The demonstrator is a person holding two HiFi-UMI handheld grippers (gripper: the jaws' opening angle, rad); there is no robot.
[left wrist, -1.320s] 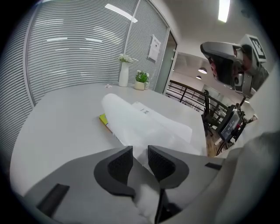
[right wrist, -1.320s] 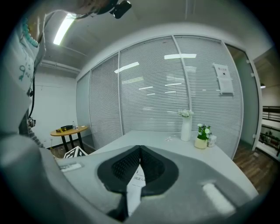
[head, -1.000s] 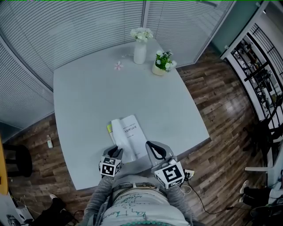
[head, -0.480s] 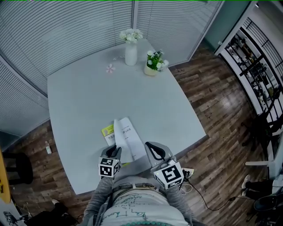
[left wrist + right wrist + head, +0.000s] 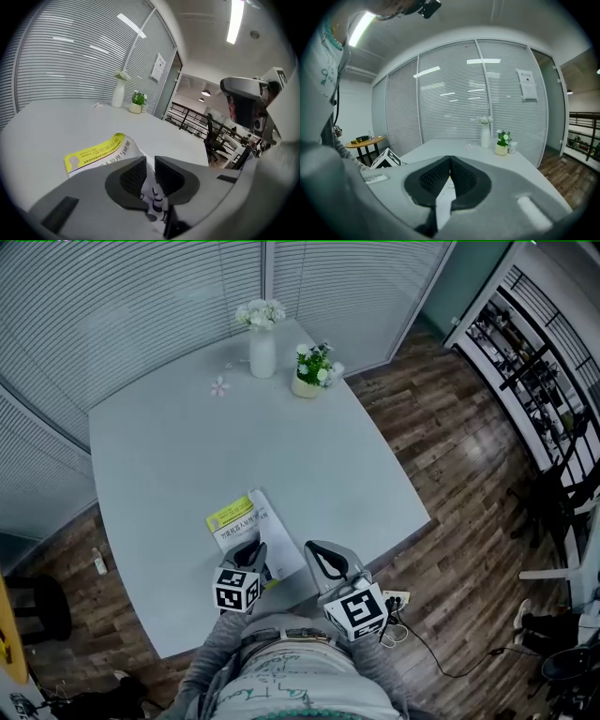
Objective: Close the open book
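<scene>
The book (image 5: 232, 518) lies near the table's front edge. Its yellow cover faces up, and a white printed page runs from it toward me. In the left gripper view the book (image 5: 96, 152) sits just beyond the jaws. My left gripper (image 5: 251, 555) hovers over the book's near white part. Its jaws (image 5: 149, 165) are closing with a narrow gap left. White paper shows through that gap, but the pads do not press on it. My right gripper (image 5: 321, 562) is beside the book's right edge. Its pads (image 5: 450, 161) meet with nothing in them.
The grey table (image 5: 178, 446) carries a white vase of flowers (image 5: 262, 348), a small potted plant (image 5: 307, 371) and a pink flower (image 5: 218, 387) at the far side. Blinds wall the back, and wood floor lies to the right. The left gripper's marker cube (image 5: 386, 159) shows in the right gripper view.
The raised white page has gone down and the yellow cover now shows on top. My left gripper has moved with it and its jaws have narrowed. The right gripper has hardly shifted.
</scene>
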